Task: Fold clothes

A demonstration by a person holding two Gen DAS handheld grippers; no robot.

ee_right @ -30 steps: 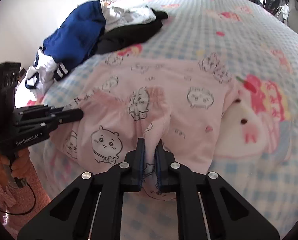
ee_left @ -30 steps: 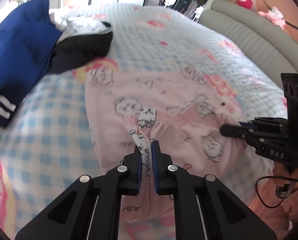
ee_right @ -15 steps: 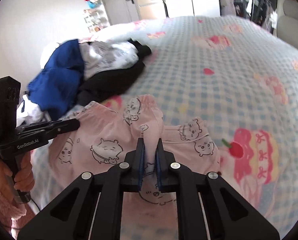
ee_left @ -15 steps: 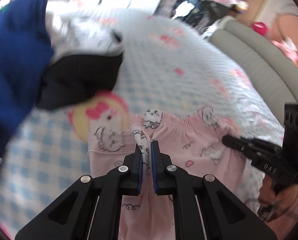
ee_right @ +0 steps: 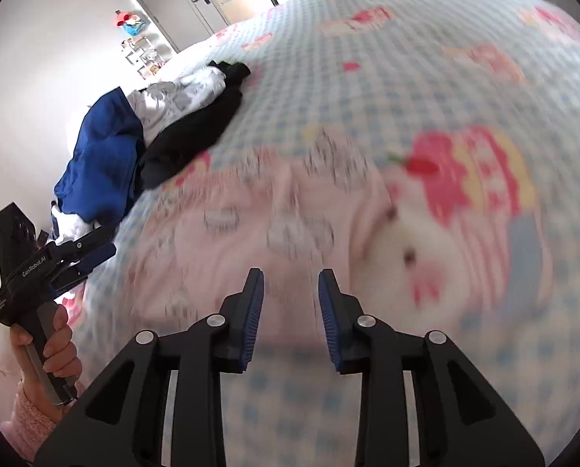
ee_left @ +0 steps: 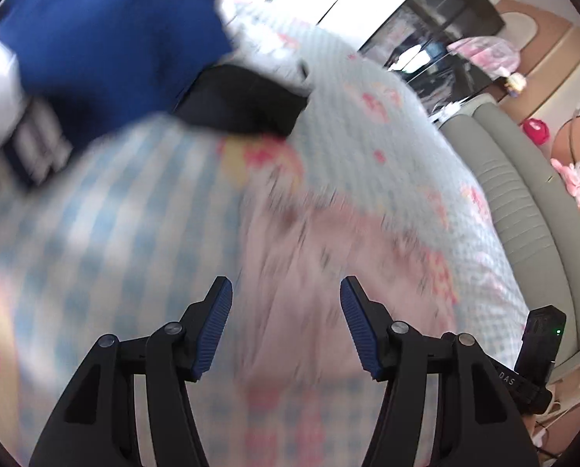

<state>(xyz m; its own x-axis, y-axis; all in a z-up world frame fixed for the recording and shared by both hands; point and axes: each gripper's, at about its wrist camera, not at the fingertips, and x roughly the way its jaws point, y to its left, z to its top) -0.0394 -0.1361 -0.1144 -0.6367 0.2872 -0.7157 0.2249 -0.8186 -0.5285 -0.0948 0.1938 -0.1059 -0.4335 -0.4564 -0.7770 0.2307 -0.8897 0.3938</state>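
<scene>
Your fingers [ee_left: 286, 327] [ee_right: 290, 311] on both grippers are spreading, pinching nothing; the pink pajamas [ee_right: 274, 233] lie folded on the bed [ee_right: 367, 89], the pile [ee_right: 134, 144] waits.

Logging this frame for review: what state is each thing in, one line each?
Left hand-held gripper: jaws opening, nothing between the pads.
Right hand-held gripper: jaws opening, nothing between the pads.
Pink garment: released, lying on the bed, blurred.
Clothes pile: unfolded heap of blue, white and black, beyond the garment.
Bed: covered with a checked blanket.
</scene>
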